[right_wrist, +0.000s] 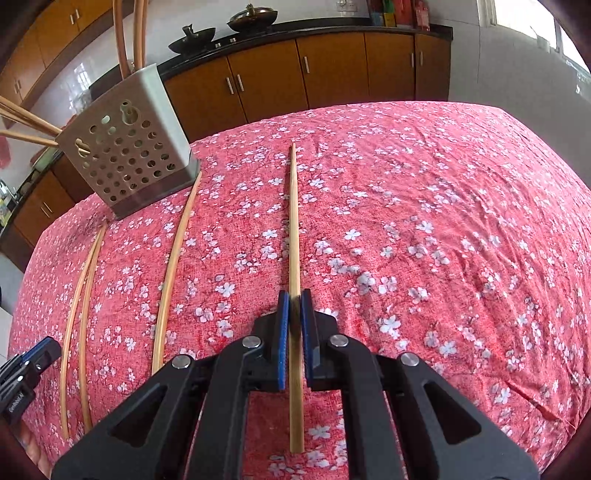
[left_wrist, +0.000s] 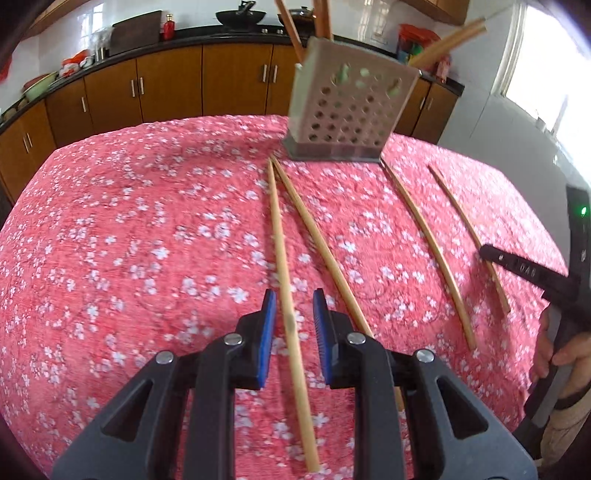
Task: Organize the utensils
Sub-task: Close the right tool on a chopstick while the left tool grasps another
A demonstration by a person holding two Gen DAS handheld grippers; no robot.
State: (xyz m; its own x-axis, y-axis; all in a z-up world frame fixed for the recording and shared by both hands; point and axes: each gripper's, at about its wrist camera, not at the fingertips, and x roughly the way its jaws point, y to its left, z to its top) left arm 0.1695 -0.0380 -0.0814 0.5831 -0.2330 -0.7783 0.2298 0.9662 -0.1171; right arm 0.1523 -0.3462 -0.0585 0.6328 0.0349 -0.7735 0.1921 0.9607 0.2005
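A perforated metal utensil holder (left_wrist: pixel 347 114) stands at the table's far side with several chopsticks in it; it also shows in the right wrist view (right_wrist: pixel 129 155). Several bamboo chopsticks lie on the pink floral cloth. My left gripper (left_wrist: pixel 294 310) is open with its jaws on either side of one chopstick (left_wrist: pixel 284 280), not gripping it. A second chopstick (left_wrist: pixel 317 243) lies just to its right. My right gripper (right_wrist: pixel 294 308) is shut on the rightmost chopstick (right_wrist: pixel 293 221), near its middle. Three other chopsticks lie to its left, one nearer (right_wrist: pixel 173 269) and a pair (right_wrist: pixel 83 306).
The table is covered by a pink floral cloth (left_wrist: pixel 129 240). Brown kitchen cabinets (left_wrist: pixel 166 88) and a dark counter with woks (left_wrist: pixel 240 16) stand behind. The right gripper's body (left_wrist: pixel 528 273) and a hand show at the right edge of the left wrist view.
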